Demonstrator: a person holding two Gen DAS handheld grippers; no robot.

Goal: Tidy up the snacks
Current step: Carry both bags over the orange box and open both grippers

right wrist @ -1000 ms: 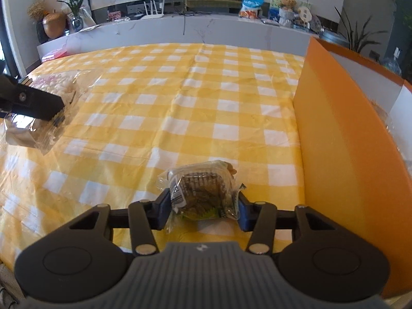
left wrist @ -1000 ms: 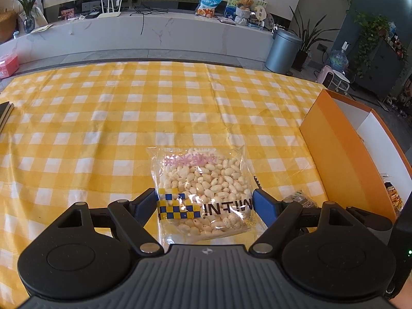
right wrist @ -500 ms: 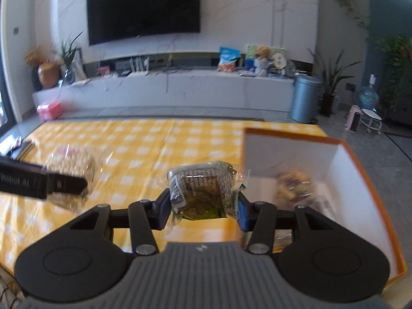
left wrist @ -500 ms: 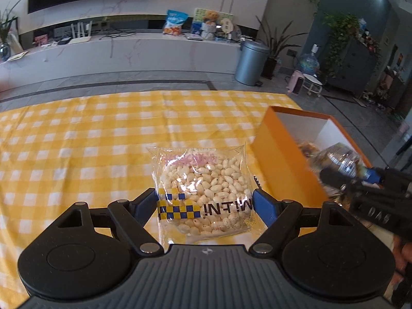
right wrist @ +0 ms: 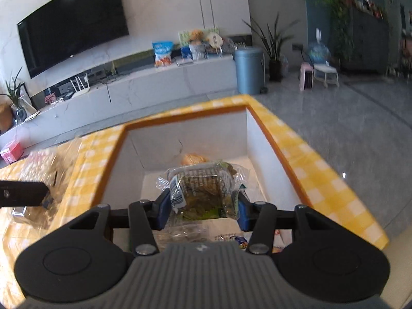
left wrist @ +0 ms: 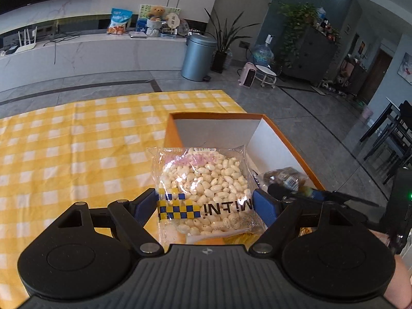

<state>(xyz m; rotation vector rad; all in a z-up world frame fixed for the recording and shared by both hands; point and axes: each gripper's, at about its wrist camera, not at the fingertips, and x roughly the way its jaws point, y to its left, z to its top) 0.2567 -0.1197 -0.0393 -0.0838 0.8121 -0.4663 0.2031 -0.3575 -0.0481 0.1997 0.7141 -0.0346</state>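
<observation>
My left gripper (left wrist: 206, 206) is shut on a clear bag of puffed white snacks (left wrist: 203, 182), held in the air at the near left edge of the orange box (left wrist: 170, 128). My right gripper (right wrist: 202, 203) is shut on a clear-wrapped dark cake (right wrist: 200, 193), held over the open box (right wrist: 113, 154), inside its rim. The right gripper and its cake also show in the left wrist view (left wrist: 285, 180), inside the box. The left gripper's finger and bag show at the left of the right wrist view (right wrist: 38, 175).
The box has white inner walls and holds several wrapped snacks, among them a bun (right wrist: 193, 158). The table has a yellow checked cloth (left wrist: 64, 154). The table's edge runs just right of the box (right wrist: 334, 180). A grey bin (left wrist: 197, 56) stands on the floor beyond.
Both grippers lifted their snacks off the table and swung right to the box. The right gripper now hangs over the box's inside; the left one reached its near edge.
</observation>
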